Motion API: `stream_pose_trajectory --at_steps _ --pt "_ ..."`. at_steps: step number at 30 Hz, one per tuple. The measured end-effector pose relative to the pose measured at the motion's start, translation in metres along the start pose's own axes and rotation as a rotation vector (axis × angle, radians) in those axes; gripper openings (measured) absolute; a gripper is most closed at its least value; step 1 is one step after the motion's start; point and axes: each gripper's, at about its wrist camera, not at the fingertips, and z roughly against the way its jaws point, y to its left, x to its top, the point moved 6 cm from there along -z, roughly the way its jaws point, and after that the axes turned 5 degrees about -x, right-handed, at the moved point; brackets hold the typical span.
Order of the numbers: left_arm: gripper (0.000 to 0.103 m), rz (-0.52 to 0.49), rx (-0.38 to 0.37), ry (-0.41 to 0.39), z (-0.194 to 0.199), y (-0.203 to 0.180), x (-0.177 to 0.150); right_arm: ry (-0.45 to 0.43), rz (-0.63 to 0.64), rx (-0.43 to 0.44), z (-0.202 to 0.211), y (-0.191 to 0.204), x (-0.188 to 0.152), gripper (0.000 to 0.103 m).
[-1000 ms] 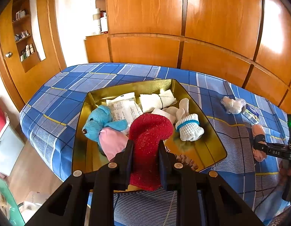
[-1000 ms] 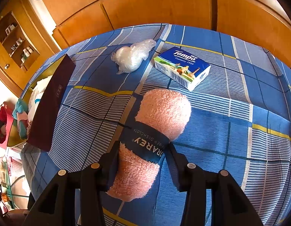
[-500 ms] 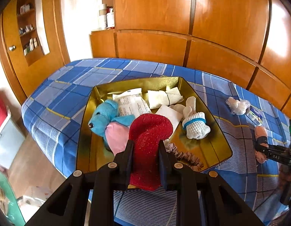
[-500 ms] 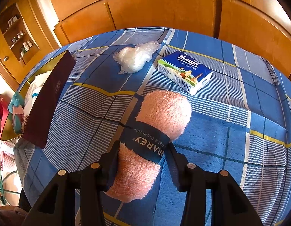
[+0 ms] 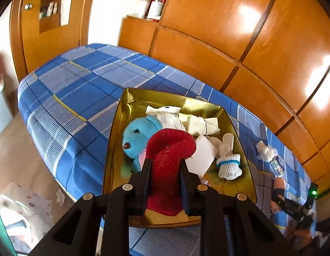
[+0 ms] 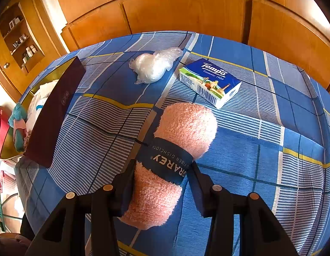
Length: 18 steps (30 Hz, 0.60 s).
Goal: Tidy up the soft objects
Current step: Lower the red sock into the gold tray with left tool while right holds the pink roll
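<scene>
Bed: red sock (image 5: 168, 166) between gripper (image 5: 165, 166).

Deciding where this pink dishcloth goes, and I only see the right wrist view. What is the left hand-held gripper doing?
Observer: The left hand-held gripper is shut on a red sock, held over the gold tray's near end.
Operator: Any free floor in that tray?
Observer: Yes, bare gold at its near right corner, beside a blue-banded white sock; the pink dishcloth might fit there.
</scene>
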Motion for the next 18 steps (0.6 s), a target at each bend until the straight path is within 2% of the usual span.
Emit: stream_pose_trajectory --at_steps 4,9,18 --pt "0.024 0.037 -0.02 0.044 -0.017 -0.001 0.007 0.001 0.001 0.0 0.0 0.0 0.0 0.047" --pt "0.024 0.038 -0.082 0.06 -0.035 -0.026 0.023 0.0 -0.001 0.002 0.0 0.0 0.0 0.047" --pt "0.028 0.026 0.018 0.119 -0.098 -0.031 0.038 0.001 0.001 0.001 -0.001 0.0 0.0 0.047"
